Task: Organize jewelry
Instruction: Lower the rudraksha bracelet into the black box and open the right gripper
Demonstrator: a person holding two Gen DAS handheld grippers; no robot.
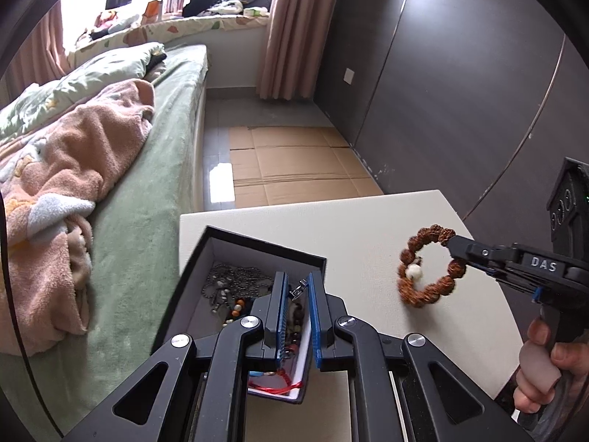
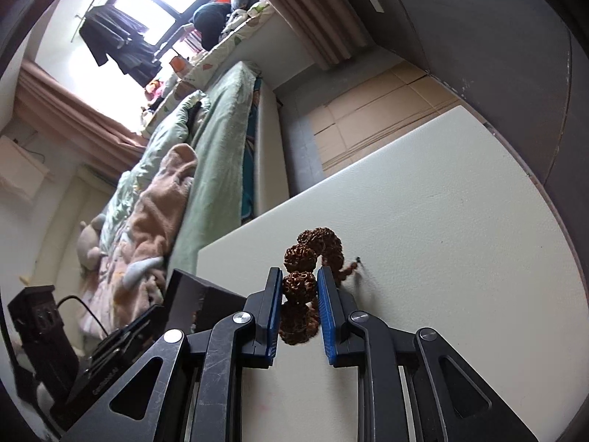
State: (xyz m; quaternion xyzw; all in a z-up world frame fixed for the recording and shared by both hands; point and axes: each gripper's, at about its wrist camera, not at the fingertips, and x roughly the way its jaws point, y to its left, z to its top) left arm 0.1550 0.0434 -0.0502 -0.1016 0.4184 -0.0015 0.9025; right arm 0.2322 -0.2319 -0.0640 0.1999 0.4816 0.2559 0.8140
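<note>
My left gripper (image 1: 297, 316) sits nearest the lens, its 2 blue pads clenched on the near wall of the black box (image 1: 206, 258), which rests at the left edge of the white table (image 1: 360, 221). Inside the box lie a grey bead chain (image 1: 235, 280), darker beads and a red cord (image 1: 279, 386).

To the right, my right gripper (image 2: 299, 287) grips a brown bead bracelet (image 2: 300, 283) with 2 pads pressed on 1 rough bead. From the left wrist view the bracelet (image 1: 429, 269) hangs as a ring from the tips of the right gripper (image 1: 454, 248), its lower edge low over the table; I cannot tell if it touches. A hand (image 1: 541, 368) grips the handle.

The relation that counts: the box lies to the left of the bracelet, well apart across bare table, its open top facing up. My judgement is that the right hand must carry the ring leftward over the rim and release.

Beyond the table lie cardboard (image 1: 294, 162) on the floor, a green bed (image 1: 165, 129) and a curtained window.
</note>
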